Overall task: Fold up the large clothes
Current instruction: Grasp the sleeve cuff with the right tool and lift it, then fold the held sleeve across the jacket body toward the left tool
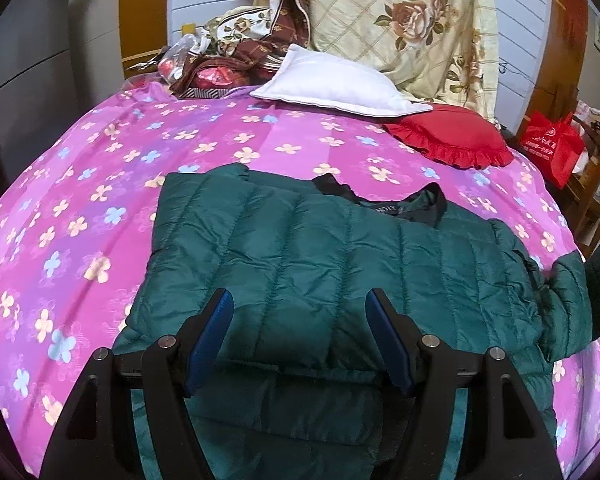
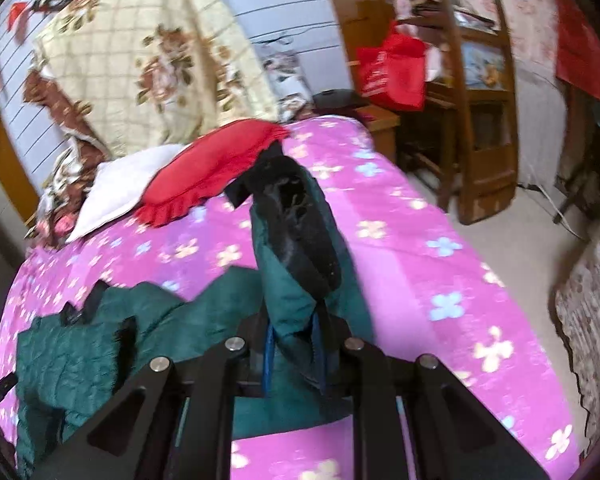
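Two grippers work on one green jacket point(image 1: 332, 264) lying flat on the pink bed point(image 1: 80, 208); the left gripper point(image 1: 298, 344) hangs wide apart right above it; the right gripper point(image 2: 294, 356) pinches the sleeve point(image 2: 296, 240), lifted on the jacket's right side.

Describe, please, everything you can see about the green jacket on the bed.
The dark green quilted jacket looks like shiny padded nylon with stitched channels and a black collar. It lies flat on the pink flowered bedsheet, one side already folded over. The right gripper is shut on its black-lined sleeve, lifted upright. The open left gripper hovers above its hem.
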Demonstrator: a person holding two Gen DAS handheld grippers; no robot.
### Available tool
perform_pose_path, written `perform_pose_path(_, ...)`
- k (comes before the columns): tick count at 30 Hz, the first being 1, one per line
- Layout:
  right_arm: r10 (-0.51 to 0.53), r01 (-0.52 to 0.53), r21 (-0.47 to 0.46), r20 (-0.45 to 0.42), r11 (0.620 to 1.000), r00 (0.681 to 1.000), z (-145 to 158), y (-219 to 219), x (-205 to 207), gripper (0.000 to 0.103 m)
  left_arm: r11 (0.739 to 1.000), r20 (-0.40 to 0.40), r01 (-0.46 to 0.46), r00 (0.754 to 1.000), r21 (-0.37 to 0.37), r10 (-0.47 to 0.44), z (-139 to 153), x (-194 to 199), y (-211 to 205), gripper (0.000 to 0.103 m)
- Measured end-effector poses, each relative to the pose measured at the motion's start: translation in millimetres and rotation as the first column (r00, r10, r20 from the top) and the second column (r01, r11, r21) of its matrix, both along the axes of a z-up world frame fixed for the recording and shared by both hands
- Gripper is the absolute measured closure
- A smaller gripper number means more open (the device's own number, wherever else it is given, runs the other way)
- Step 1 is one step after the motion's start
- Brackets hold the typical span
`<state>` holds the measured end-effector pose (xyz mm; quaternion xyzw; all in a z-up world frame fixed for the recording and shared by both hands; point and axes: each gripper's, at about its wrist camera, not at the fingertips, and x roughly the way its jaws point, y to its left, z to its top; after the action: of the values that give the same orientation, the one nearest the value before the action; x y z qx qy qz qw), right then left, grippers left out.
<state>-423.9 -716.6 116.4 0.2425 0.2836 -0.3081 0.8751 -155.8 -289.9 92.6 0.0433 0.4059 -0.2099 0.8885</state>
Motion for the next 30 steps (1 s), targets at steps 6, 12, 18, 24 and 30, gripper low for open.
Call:
perform_pose_path(6,0.11,-0.11,0.0,-0.02,0.994,0.994,2.3,38.6,34.9,0.088,1.0,-0.008,-0.012,1.0,-0.012,0.012,0.1,5.0,6.8,0.054)
perform_pose_path(12,0.18,-0.18,0.017,-0.027,0.984,0.983,2.4,67.9,61.8,0.088,1.0,-0.006,-0.016,1.0,-0.013,0.016,0.4,6.7,10.3,0.054)
perform_pose_path(18,0.253,-0.251,0.033,-0.04,0.967,0.967,-1.7,98.9,85.7,0.088,1.0,-0.014,-0.021,1.0,-0.013,0.02,-1.8,9.8,13.2,0.054)
perform_pose_path(24,0.318,-0.315,0.053,-0.054,0.948,0.947,-7.4,131.3,114.3,0.088,0.999,-0.016,-0.033,0.999,-0.027,0.032,-2.4,12.4,19.4,0.054)
perform_pose_path(30,0.376,-0.371,0.081,-0.055,0.925,0.925,-11.7,158.3,142.8,0.088,0.998,-0.028,-0.052,0.998,-0.044,0.051,-3.9,19.7,34.6,0.054)
